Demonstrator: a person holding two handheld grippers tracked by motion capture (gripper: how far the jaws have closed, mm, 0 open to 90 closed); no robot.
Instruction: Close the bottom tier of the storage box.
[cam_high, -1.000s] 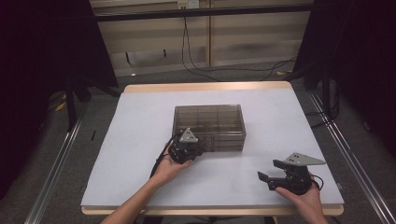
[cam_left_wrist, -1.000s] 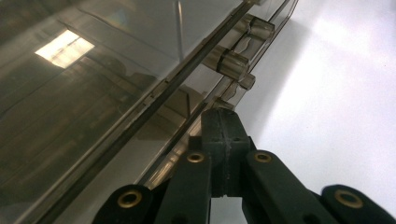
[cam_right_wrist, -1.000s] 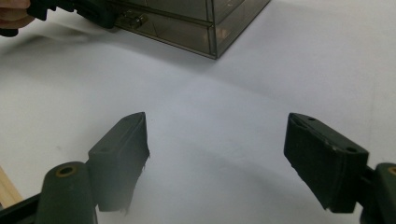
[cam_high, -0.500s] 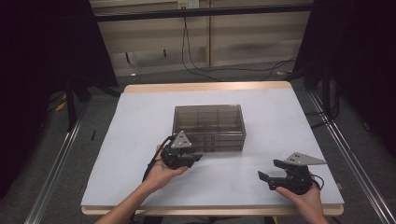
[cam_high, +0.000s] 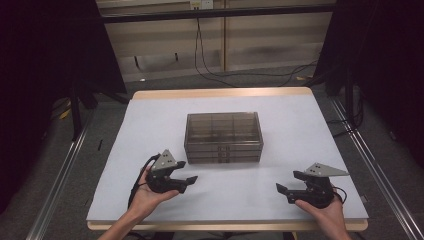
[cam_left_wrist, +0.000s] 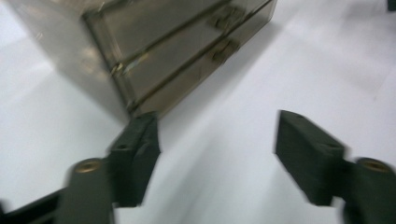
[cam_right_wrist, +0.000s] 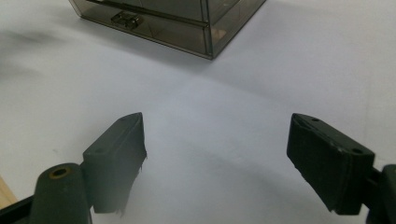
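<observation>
Near the middle sits a box (cam_high: 224, 137); left gripper (cam_high: 186, 181), lower left, has just been opening, empty. Right gripper (cam_high: 282, 189) gapes too. A careless swing could bump the box askew.

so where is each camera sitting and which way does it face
High view: fixed above the person's side, looking forward and down on the white table; both forearms, the left gripper and the right gripper show.
Left gripper view: rides the left gripper, looking along its two open jaws at the smoky plastic drawer box.
Right gripper view: rides the right gripper, looking over its open jaws across the table to the box's corner.
Shared: all three show the box and table.
</observation>
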